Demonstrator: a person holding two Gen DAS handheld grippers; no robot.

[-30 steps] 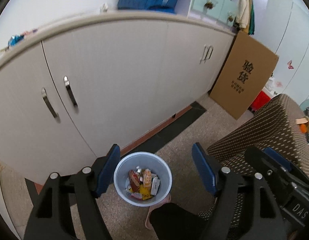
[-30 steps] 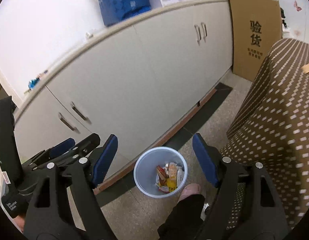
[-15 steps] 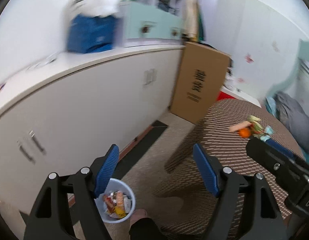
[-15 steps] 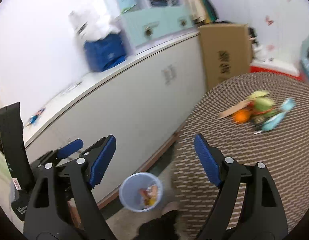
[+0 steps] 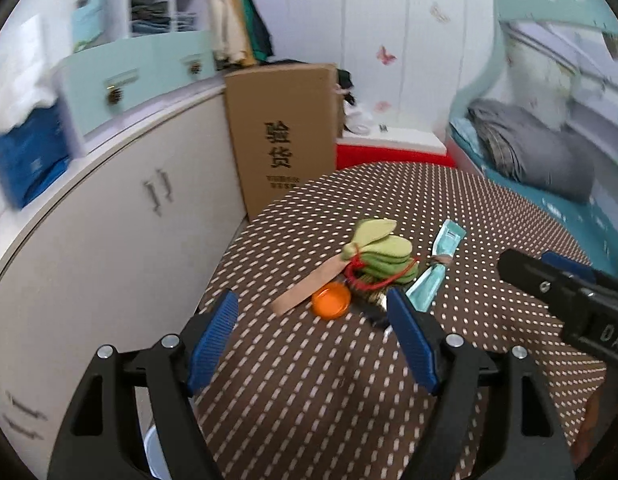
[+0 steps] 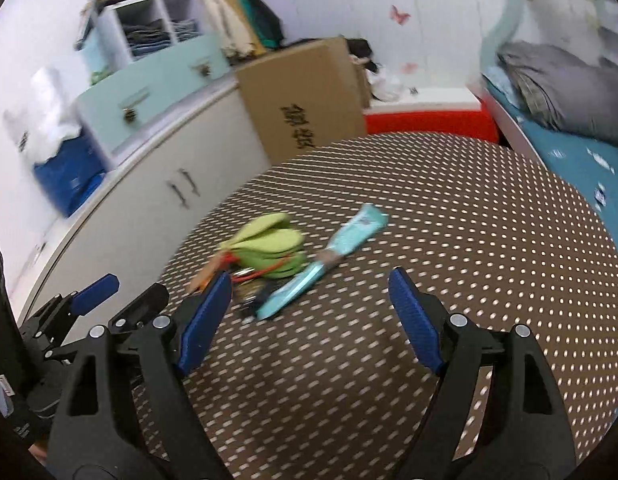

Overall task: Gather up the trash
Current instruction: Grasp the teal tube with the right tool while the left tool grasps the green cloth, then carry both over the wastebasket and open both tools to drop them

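On the brown dotted desk (image 5: 349, 380), the green stacked felt leaves (image 5: 383, 256) are the landmark: orange round lid (image 5: 331, 300) before them, teal foil wrapper (image 5: 435, 264) right, tan paper strip (image 5: 309, 288) left, brown cardboard box (image 5: 281, 136) behind.

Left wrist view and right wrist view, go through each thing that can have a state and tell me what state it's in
left gripper: open, empty, above the tablecloth.
right gripper: open, empty.
teal wrapper: lying flat, twisted at its middle.
orange cap: lying with its hollow side up.
green felt leaves: stacked, tied with red cord.
cabinet doors: shut.
mint drawers: shut.
cardboard box: standing upright.
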